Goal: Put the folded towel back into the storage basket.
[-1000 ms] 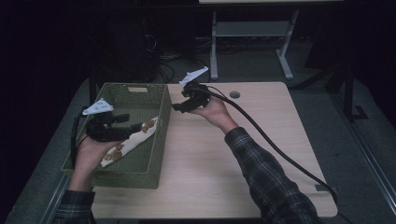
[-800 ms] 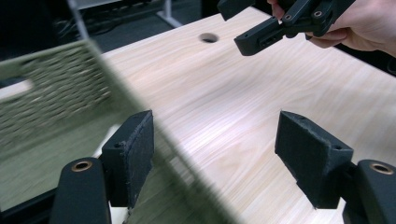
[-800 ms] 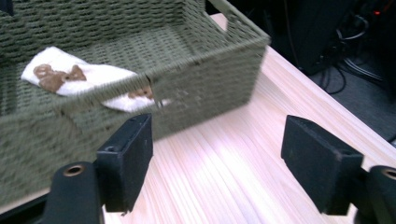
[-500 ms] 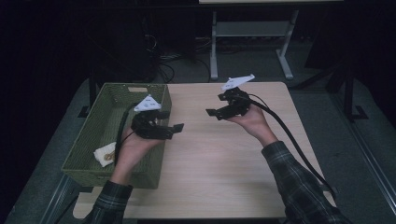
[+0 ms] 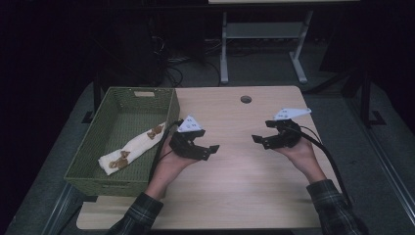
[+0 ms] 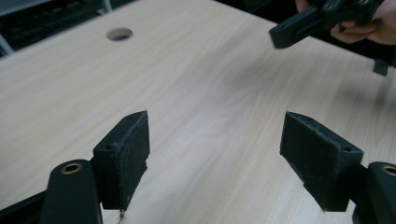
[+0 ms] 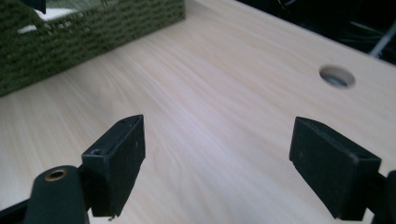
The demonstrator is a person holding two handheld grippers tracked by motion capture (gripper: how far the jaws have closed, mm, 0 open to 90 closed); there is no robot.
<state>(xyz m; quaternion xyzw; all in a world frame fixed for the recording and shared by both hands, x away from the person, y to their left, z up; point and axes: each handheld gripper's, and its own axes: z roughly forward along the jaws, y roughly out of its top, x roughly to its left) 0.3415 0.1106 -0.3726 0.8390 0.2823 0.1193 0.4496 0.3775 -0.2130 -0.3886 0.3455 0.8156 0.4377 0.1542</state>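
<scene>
Cloth (image 5: 131,148), white with brown patches, lies rolled long and thin on the floor of the green woven basket (image 5: 86,170) at the left edge of the surface (image 5: 254,196). Its long axis runs on a diagonal, the near end by the basket's front left, the far end up toward the wall that faces the middle of the surface.

From the left hand-held gripper (image 5: 208,148) the cloth lies off to the left, just over the basket's wall, and this is clearly the nearer of the two. Its jaws stand wide apart with nothing between them, over bare wood, pointing toward the middle of the surface and away from the basket. The left gripper view shows the pads (image 6: 126,154) well spread and empty.

The right hand-held gripper (image 5: 259,140) hovers well apart on the right side, its jaws likewise spread wide and empty, aimed leftward toward the basket (image 7: 88,32).

I'd judge any further handling of the cloth falls to the left hand, which would have to swing back over the wall.
</scene>
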